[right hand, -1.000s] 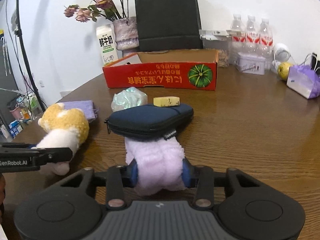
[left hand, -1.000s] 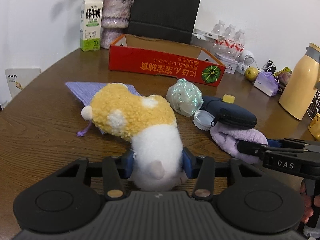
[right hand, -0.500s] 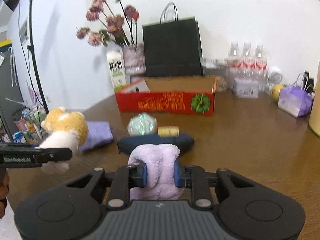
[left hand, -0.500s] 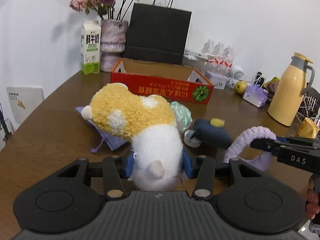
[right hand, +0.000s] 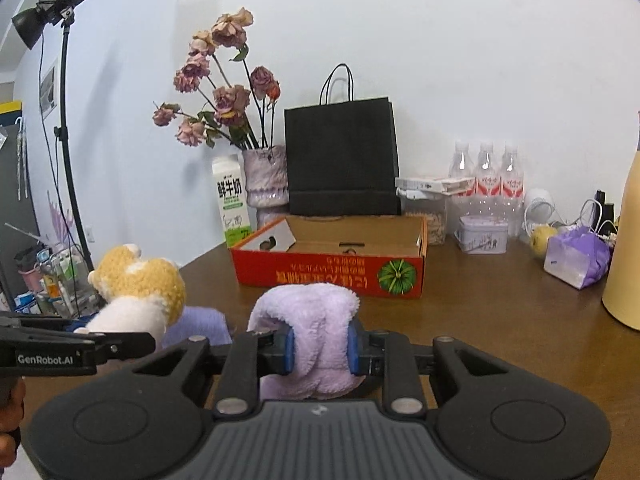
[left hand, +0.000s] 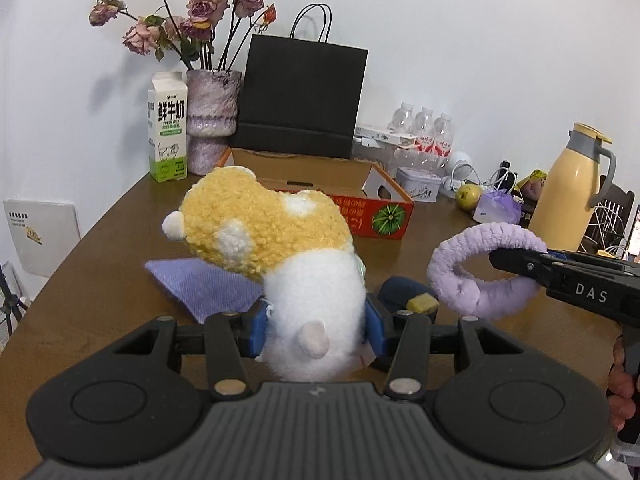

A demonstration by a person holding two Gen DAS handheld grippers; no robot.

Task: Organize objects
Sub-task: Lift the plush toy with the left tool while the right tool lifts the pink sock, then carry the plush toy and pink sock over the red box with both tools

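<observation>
My left gripper (left hand: 316, 322) is shut on a yellow and white plush toy (left hand: 264, 232) and holds it above the table. The plush also shows at the left of the right wrist view (right hand: 136, 292). My right gripper (right hand: 321, 350) is shut on a fluffy purple headband (right hand: 312, 320), lifted off the table; the headband hangs as a ring at the right of the left wrist view (left hand: 480, 272). An open red cardboard box (right hand: 332, 272) stands beyond both, also in the left wrist view (left hand: 376, 216).
On the brown table lie a purple cloth (left hand: 204, 284), a dark blue pouch (left hand: 404, 290) and a small yellow block (left hand: 422, 304). At the back stand a milk carton (left hand: 167, 136), flower vase (left hand: 212, 120), black bag (left hand: 300, 96), water bottles (right hand: 486, 176), yellow thermos (left hand: 568, 192).
Both grippers have risen from the table, lifting the plush toy and the purple headband. The headband came out from under the dark blue pouch.
</observation>
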